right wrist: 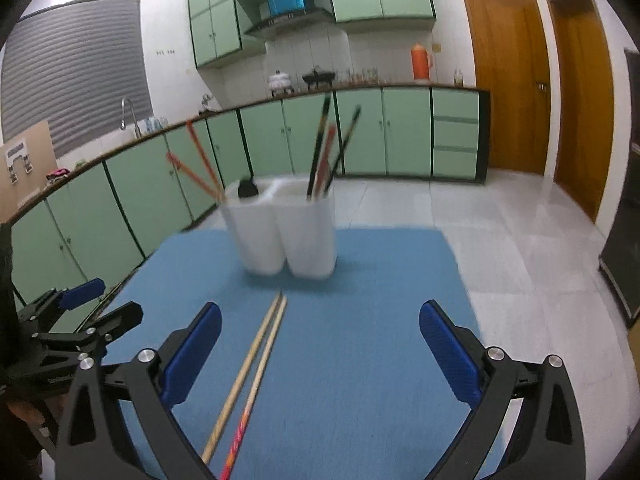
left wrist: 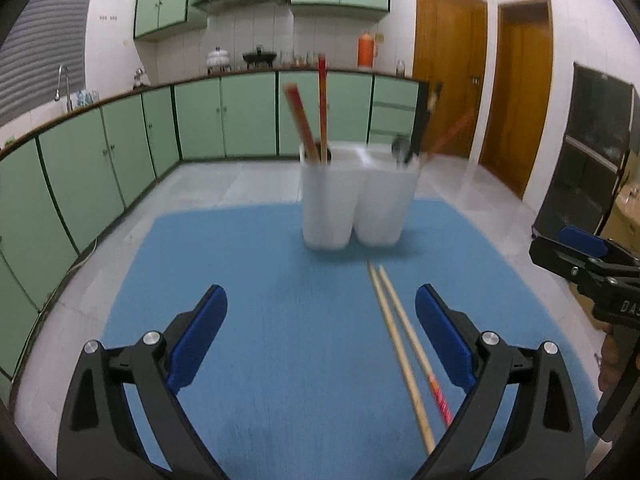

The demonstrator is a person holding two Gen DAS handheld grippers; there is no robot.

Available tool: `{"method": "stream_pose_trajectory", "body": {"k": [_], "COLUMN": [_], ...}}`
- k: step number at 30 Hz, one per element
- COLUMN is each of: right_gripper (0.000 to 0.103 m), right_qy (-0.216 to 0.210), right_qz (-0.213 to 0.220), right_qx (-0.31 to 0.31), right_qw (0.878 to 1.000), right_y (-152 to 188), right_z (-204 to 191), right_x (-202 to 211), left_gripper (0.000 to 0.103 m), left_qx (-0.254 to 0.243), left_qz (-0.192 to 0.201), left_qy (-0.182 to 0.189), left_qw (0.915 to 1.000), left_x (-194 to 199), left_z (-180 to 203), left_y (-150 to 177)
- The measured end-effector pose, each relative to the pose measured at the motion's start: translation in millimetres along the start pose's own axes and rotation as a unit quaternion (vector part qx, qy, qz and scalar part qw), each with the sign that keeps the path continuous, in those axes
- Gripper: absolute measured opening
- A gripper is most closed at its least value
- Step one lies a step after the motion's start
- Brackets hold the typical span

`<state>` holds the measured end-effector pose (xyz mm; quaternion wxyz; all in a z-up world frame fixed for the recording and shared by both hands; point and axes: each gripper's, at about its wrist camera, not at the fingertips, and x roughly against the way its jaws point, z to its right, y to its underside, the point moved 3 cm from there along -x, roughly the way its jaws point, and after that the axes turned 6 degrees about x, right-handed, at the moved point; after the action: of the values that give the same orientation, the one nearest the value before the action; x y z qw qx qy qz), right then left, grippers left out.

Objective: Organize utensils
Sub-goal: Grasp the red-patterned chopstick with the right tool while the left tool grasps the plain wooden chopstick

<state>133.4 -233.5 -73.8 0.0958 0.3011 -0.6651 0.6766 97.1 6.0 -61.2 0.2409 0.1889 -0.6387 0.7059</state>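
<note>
A white two-compartment utensil holder (left wrist: 352,200) (right wrist: 292,232) stands at the far end of a blue mat (left wrist: 280,320) (right wrist: 360,320). It holds red chopsticks (left wrist: 308,124) on its left side, and dark chopsticks (right wrist: 320,148) and a dark spoon (left wrist: 401,150) on its right side. Two wooden chopsticks (left wrist: 400,344) (right wrist: 256,360) lie side by side on the mat in front of the holder. My left gripper (left wrist: 320,336) is open and empty, with the pair just inside its right finger. My right gripper (right wrist: 320,356) is open and empty, with the pair near its left finger.
The mat lies on a white table. Each gripper shows at the side of the other's view, the right one (left wrist: 592,264) and the left one (right wrist: 76,320). Green kitchen cabinets (left wrist: 120,152) and wooden doors (right wrist: 508,80) are in the background.
</note>
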Motion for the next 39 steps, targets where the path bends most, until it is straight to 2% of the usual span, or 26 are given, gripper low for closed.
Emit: {"method": "stream_pose_trajectory", "body": {"k": [4, 12, 15, 17, 21, 23, 29, 31, 39], "right_gripper": [0.096, 0.076, 0.06, 0.046, 0.037, 0.028, 0.018, 0.006, 0.005], "right_qy": [-0.003, -0.012, -0.018, -0.023, -0.03, -0.033, -0.031, -0.032, -0.012], "right_qz": [-0.023, -0.078, -0.097, -0.111, -0.128, -0.138, -0.145, -0.146, -0.144], "right_qx": [-0.019, -0.021, -0.01, -0.005, 0.005, 0.006, -0.002, -0.001, -0.025], "right_qw": [1.0, 0.997, 0.995, 0.994, 0.991, 0.99, 0.989, 0.989, 0.989], "right_y": [29.1, 72.9, 84.7, 88.6, 94.5, 95.6, 94.5, 93.8, 95.5], "right_z": [-1.0, -28.9, -44.2, -51.2, -62.8, -65.6, -64.1, -66.1, -52.2], "right_x": [-1.3, -16.8, -24.1, -30.3, -40.4, -46.0, -55.3, -57.1, -48.6], "left_gripper": [0.092, 0.092, 0.092, 0.092, 0.092, 0.092, 0.092, 0.092, 0.092], "left_qx": [-0.004, -0.003, 0.002, 0.005, 0.013, 0.015, 0.014, 0.014, 0.01], "left_qz": [-0.028, -0.076, -0.084, -0.085, -0.085, -0.085, -0.086, -0.086, -0.086], "left_qy": [-0.005, -0.031, -0.041, -0.044, -0.049, -0.048, -0.043, -0.041, -0.025], "left_qw": [0.9996, 0.9966, 0.9956, 0.9953, 0.9951, 0.9952, 0.9953, 0.9953, 0.9959], "left_x": [-3.5, -9.8, -7.8, -6.0, -4.2, -4.7, -7.2, -7.8, -13.4], "left_z": [-4.5, -26.8, -37.9, -44.0, -51.7, -52.8, -48.9, -47.7, -30.0], "left_y": [24.9, 61.7, 69.0, 71.6, 72.1, 70.8, 69.6, 69.5, 65.3]}}
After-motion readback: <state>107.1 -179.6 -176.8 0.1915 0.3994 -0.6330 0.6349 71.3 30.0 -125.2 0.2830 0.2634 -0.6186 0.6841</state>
